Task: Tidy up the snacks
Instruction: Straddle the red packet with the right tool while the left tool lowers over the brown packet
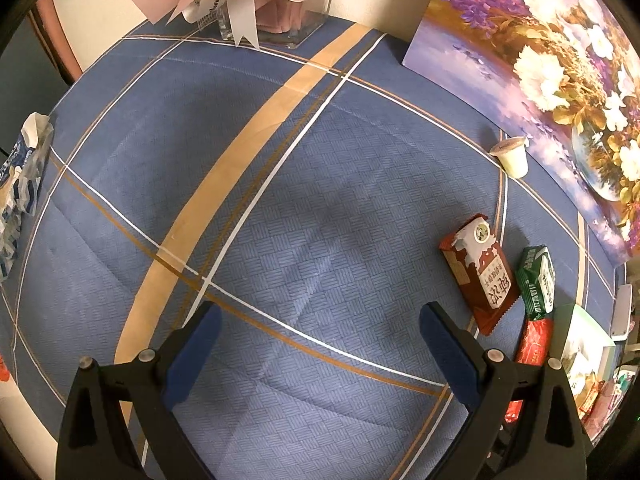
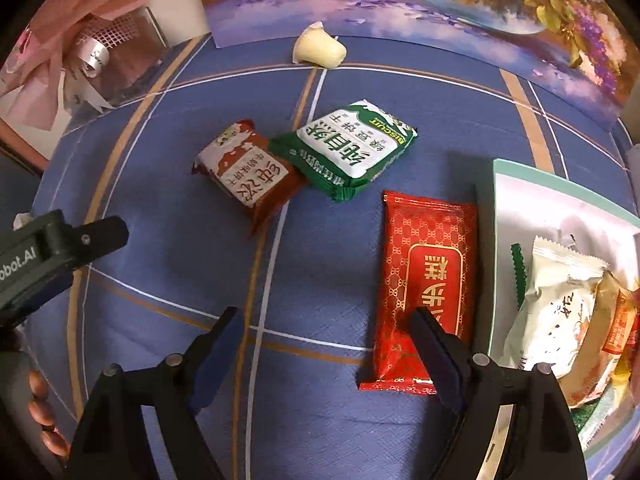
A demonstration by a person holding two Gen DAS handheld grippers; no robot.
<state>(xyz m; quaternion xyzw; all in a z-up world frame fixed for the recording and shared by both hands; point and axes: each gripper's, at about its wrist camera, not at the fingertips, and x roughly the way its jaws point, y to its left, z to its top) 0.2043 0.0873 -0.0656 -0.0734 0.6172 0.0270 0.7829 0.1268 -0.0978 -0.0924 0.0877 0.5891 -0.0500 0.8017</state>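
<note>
Both grippers, left gripper (image 1: 320, 346) and right gripper (image 2: 326, 346), stand wide apart, holding nothing. Only the right view shows the box (image 2: 520, 200) with packets, just beside the red packet (image 2: 430, 264).

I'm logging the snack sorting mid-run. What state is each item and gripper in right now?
Left gripper: open, empty, over bare cloth.
Right gripper: open, holding nothing.
Red packet: flat on the cloth, sealed, beside the box.
Green packet: lying on the cloth, overlapping the brown packet.
Jelly cup: tipped on its side.
Box: open, holding snacks.
</note>
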